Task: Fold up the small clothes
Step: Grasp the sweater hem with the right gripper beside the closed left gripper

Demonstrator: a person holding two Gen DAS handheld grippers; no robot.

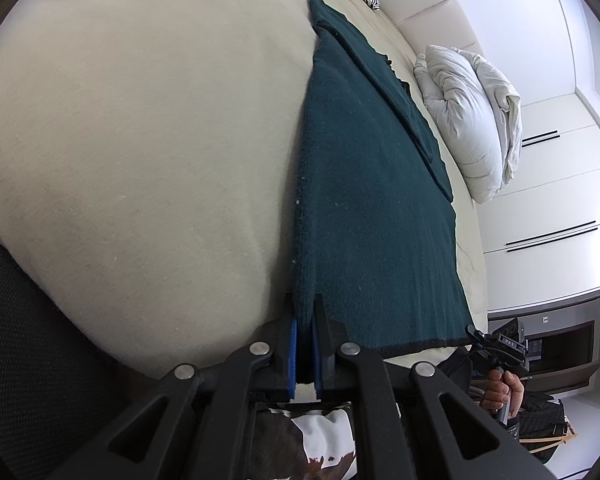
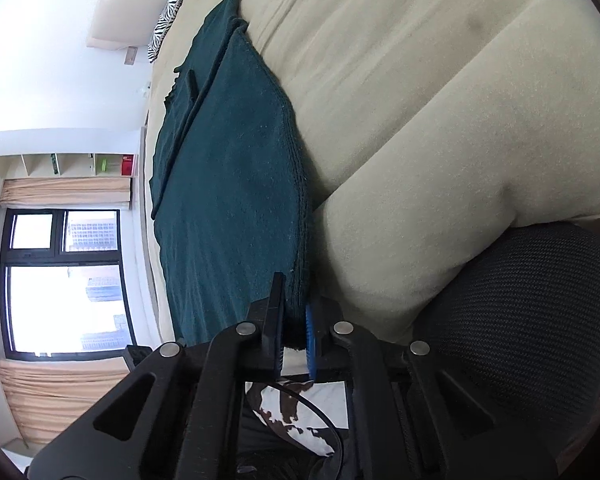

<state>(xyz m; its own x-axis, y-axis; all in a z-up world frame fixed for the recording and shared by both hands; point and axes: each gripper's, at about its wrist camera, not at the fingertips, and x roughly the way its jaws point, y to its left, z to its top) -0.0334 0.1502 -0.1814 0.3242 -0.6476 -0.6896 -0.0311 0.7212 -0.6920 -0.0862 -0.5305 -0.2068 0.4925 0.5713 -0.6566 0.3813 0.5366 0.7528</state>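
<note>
Both claws are clamped on the near corners of the green cloth [image 1: 372, 208]: left gripper [image 1: 305, 320], right gripper [image 2: 296, 312]. The cloth lies stretched across the bed [image 1: 140, 140], toward the pillow [image 1: 472, 120]. Carry both corners evenly, edges aligned, keeping tension.
</note>
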